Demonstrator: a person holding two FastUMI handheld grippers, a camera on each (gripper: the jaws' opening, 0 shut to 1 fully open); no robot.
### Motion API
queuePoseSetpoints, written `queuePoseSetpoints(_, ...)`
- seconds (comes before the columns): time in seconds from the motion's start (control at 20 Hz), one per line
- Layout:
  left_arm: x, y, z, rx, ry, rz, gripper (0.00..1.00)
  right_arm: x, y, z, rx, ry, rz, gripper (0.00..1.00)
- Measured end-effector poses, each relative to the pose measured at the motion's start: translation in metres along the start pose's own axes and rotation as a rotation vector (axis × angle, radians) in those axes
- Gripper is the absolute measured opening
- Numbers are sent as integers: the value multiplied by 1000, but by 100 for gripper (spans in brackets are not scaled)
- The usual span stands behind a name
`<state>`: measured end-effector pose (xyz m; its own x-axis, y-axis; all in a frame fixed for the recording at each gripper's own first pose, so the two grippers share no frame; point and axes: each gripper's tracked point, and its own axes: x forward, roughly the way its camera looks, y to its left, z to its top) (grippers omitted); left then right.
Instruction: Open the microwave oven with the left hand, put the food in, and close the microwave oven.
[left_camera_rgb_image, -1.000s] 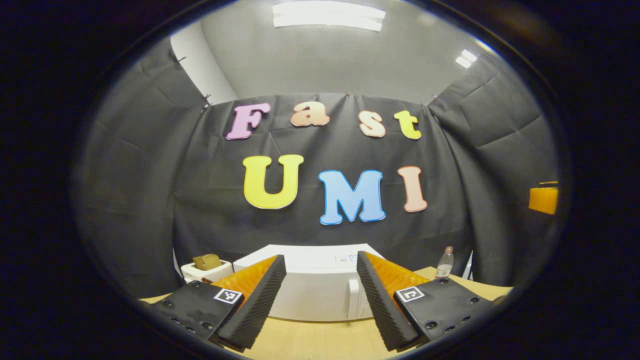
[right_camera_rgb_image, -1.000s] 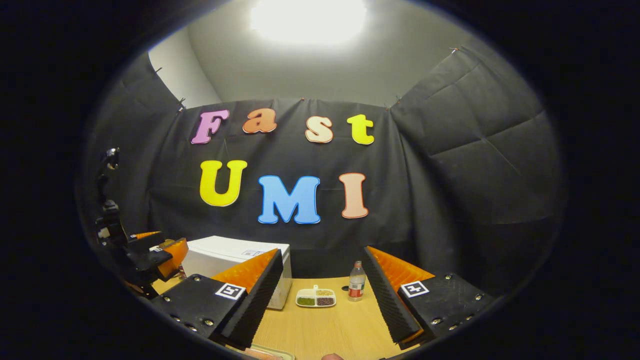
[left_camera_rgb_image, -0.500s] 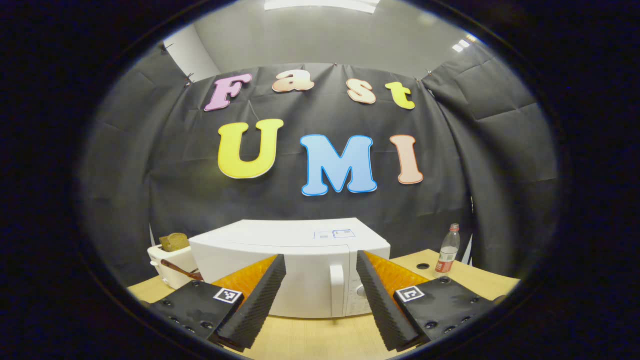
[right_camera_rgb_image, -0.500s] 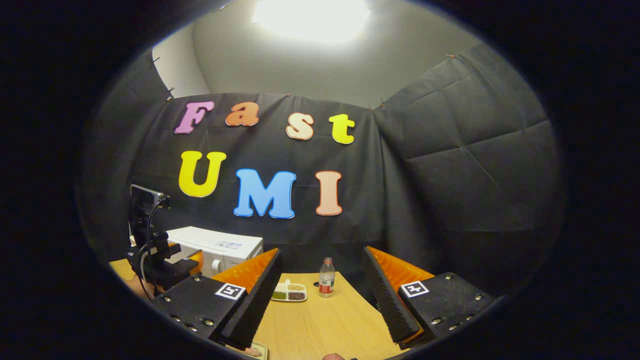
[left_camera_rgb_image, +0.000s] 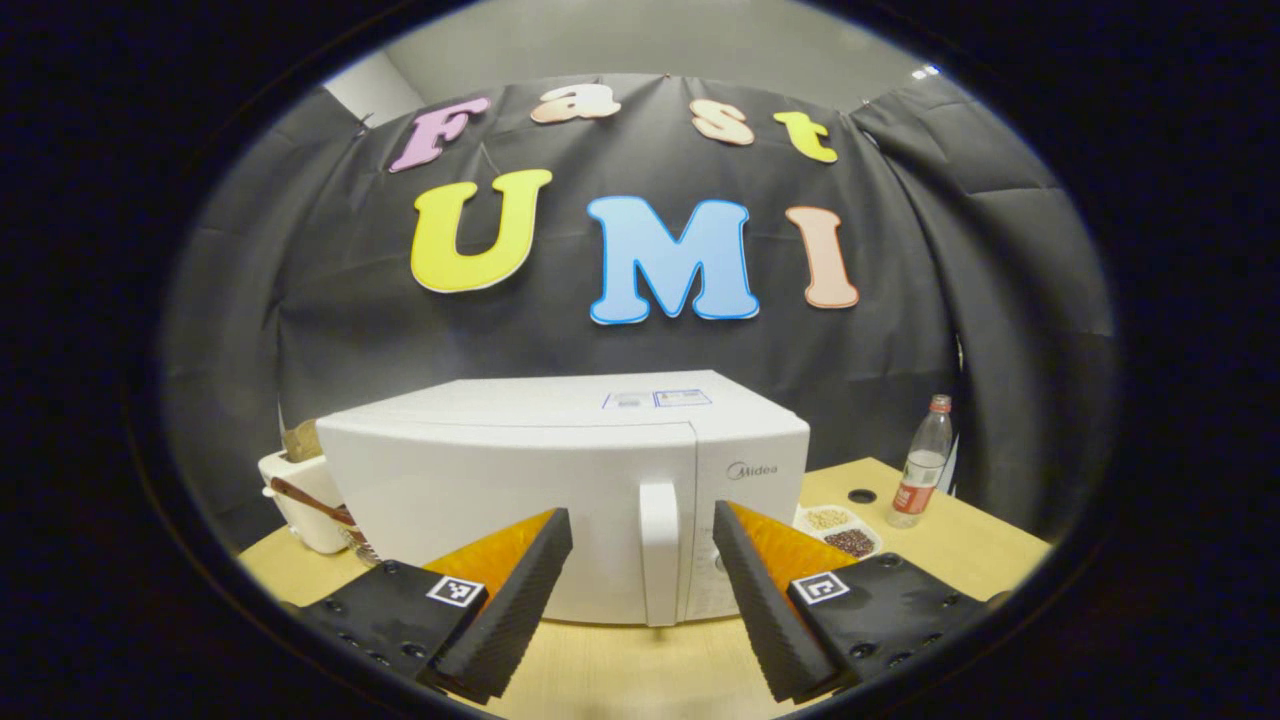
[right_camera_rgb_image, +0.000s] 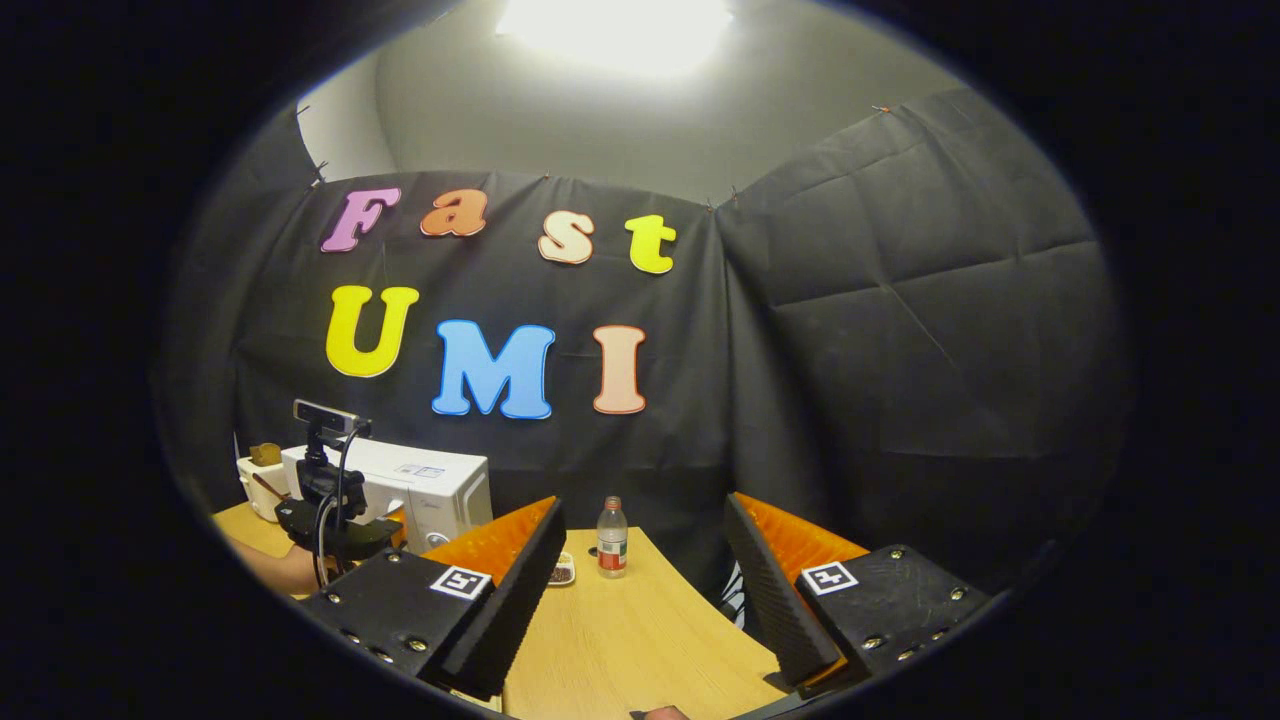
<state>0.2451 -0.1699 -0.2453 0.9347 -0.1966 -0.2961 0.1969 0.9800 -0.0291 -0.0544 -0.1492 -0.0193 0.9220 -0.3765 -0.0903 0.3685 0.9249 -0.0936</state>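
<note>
The white microwave (left_camera_rgb_image: 520, 480) stands on the wooden table with its door shut and its vertical handle (left_camera_rgb_image: 658, 550) on the door's right side. My left gripper (left_camera_rgb_image: 640, 512) is open and hangs just in front of that handle, one finger to each side, touching nothing. In the right gripper view the microwave (right_camera_rgb_image: 425, 485) is far off at the left, with the left gripper (right_camera_rgb_image: 340, 525) and the hand holding it in front of it. My right gripper (right_camera_rgb_image: 645, 505) is open and empty above the table (right_camera_rgb_image: 640, 640). A sliver of a pale tray (right_camera_rgb_image: 485, 703) shows under its left finger.
A white toaster (left_camera_rgb_image: 300, 490) with bread stands left of the microwave. To its right lie a divided dish of beans (left_camera_rgb_image: 840, 530) and a plastic bottle (left_camera_rgb_image: 925, 460), the bottle (right_camera_rgb_image: 611, 540) also showing mid-table. Black cloth walls close in behind and to the right.
My left gripper has come much closer to the microwave, which now looms large with its handle between the fingers. The right gripper view has swung rightwards, and the microwave has slid left in it.
</note>
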Motion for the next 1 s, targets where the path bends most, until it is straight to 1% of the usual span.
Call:
queuePoseSetpoints(0.1, 6, -7, -3, 9, 12, -13, 92, -1, -9, 0, -6, 0, -15, 97)
queuePoseSetpoints(0.15, 8, -10, -6, 12, 18, -15, 86, -2, -10, 0, -1, 3, -16, 97)
queuePoseSetpoints(0.2, 11, -12, -7, 12, 24, -19, 83, -2, -11, -1, 3, 7, -16, 97)
queuePoseSetpoints(0.25, 14, -14, -8, 13, 28, -21, 81, -2, -12, -1, 2, 9, -15, 97)
queuePoseSetpoints(0.3, 17, -15, -9, 16, 30, -19, 80, -2, -14, -1, 0, 8, -14, 97)
queuePoseSetpoints(0.35, 22, -16, -12, 21, 37, -16, 70, -2, -16, -1, -2, 8, -13, 97)
queuePoseSetpoints(0.45, 28, -4, -17, 36, 53, 34, 51, -3, -18, -1, -8, 9, -10, 97)
queuePoseSetpoints(0.5, 31, -4, -18, 22, 59, 30, 41, -4, -20, -2, -10, 9, -10, 97)
queuePoseSetpoints(0.6, 32, -6, -19, 8, 78, 29, 37, -3, -23, -2, -14, 11, -8, 97)
queuePoseSetpoints(0.7, 30, -4, -19, 10, 100, 33, 31, -4, -25, -3, -8, 13, -3, 97)
queuePoseSetpoints(0.75, 31, -3, -19, 12, 117, 36, 23, -3, -25, -3, -3, 12, 2, 97)
queuePoseSetpoints(0.85, 31, -4, -22, -21, 139, 31, 17, 1, -22, -3, 0, 12, 16, 97)
queuePoseSetpoints(0.9, 32, -3, -20, -41, 142, 24, 17, 1, -22, -4, 2, 11, 23, 97)
queuePoseSetpoints(0.95, 32, -2, -20, -42, 150, 20, 13, 3, -20, -4, 3, 10, 32, 97)
queuePoseSetpoints(1.0, 29, -2, -18, -40, 150, 20, 14, 4, -19, -4, 4, 8, 42, 97)
